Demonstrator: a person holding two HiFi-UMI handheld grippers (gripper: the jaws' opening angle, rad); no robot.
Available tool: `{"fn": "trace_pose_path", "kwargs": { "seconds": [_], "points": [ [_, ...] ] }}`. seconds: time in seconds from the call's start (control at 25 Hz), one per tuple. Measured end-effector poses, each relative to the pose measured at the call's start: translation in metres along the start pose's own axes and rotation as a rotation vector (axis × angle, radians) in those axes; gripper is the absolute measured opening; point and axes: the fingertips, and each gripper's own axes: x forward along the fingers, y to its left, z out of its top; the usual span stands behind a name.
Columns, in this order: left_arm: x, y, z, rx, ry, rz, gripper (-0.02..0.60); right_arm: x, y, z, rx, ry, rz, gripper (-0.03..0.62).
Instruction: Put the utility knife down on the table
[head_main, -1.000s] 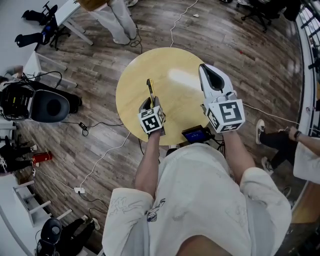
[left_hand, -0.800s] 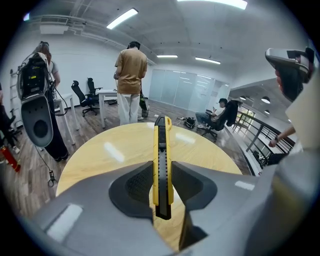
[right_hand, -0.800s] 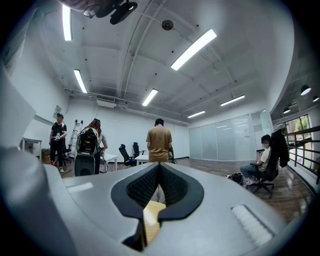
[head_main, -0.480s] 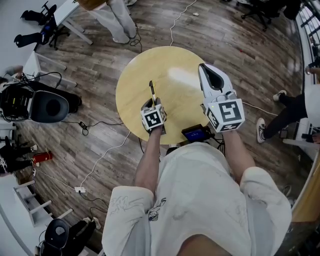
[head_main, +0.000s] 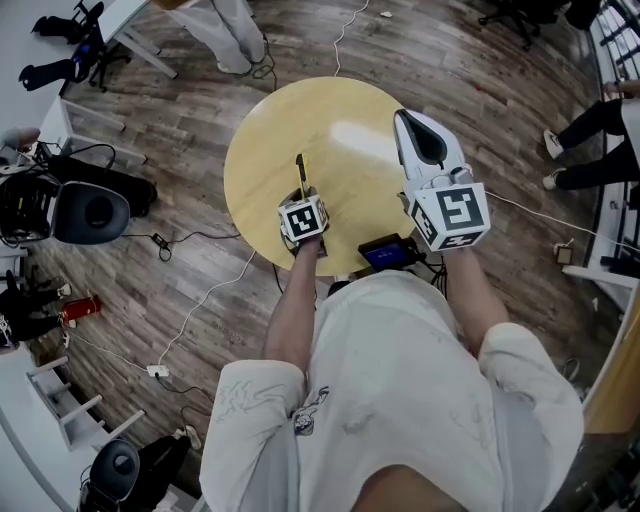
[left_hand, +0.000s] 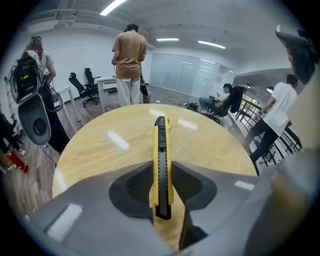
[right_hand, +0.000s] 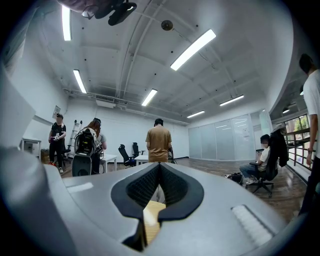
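Observation:
My left gripper (head_main: 301, 197) (left_hand: 161, 170) is shut on a yellow and black utility knife (head_main: 300, 172) (left_hand: 160, 155). The knife sticks out forward past the jaws, slanting down over the near left part of the round light wooden table (head_main: 340, 120) (left_hand: 100, 145). Whether its tip touches the top I cannot tell. My right gripper (head_main: 412, 125) (right_hand: 160, 167) hangs level above the table's right side, shut, with nothing between its pads.
A dark blue device (head_main: 385, 252) lies at the table's near edge, by my body. Cables (head_main: 200, 310) trail over the wooden floor. A black chair-like unit (head_main: 90, 210) stands to the left. A person in a tan shirt (left_hand: 129, 55) stands beyond the table.
My left gripper has sunk toward the table top with the knife still in it, tipping further down. The right gripper has kept still.

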Motion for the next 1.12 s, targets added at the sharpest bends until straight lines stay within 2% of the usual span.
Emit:
{"fn": "trace_pose_path", "kwargs": {
  "seconds": [1.12],
  "points": [
    [0.022, -0.003, -0.02, 0.012, 0.1, 0.012, 0.133, 0.0, 0.002, -0.01, 0.005, 0.011, 0.014, 0.005]
  ]
}}
